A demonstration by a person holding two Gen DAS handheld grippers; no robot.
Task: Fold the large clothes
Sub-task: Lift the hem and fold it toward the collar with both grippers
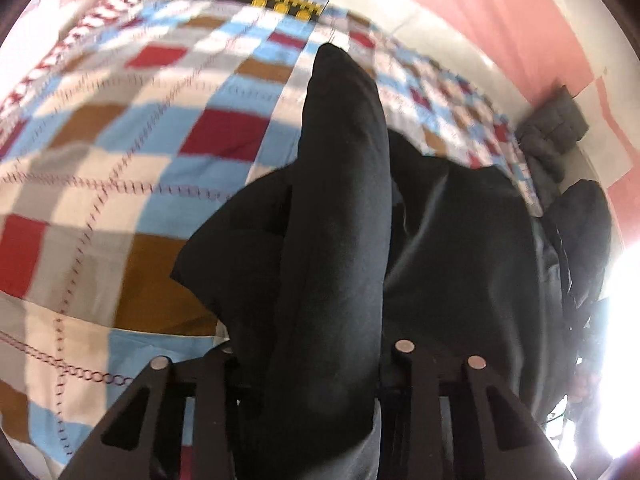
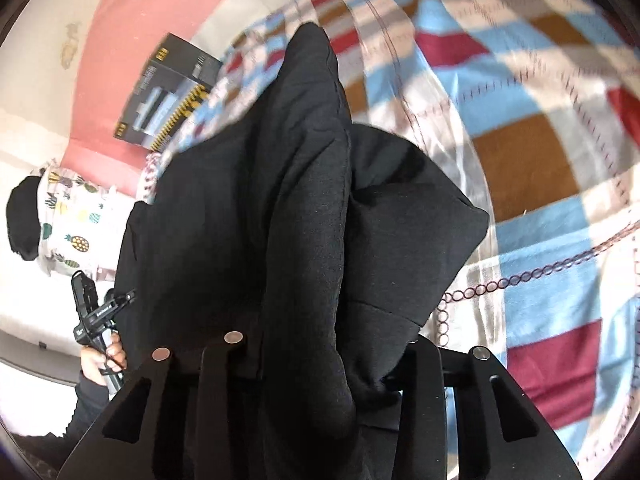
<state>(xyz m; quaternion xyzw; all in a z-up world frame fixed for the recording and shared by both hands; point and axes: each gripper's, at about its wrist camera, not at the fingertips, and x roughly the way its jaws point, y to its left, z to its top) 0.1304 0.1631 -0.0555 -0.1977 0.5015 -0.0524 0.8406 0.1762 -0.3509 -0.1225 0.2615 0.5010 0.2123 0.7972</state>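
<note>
Both tools — left (image 1: 320,364) and right (image 2: 320,360) — pinch the black garment (image 1: 340,208) above the checkered blanket (image 1: 120,140).

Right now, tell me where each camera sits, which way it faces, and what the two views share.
Left wrist: sits on the left hand-held gripper, looking down along its fingers at the black garment bunched between them, over the checked blanket.
Right wrist: sits on the right hand-held gripper, also facing down at the garment; the person's hand shows at lower left.
Shared: the garment, the blanket, the pink wall and a black box.
</note>
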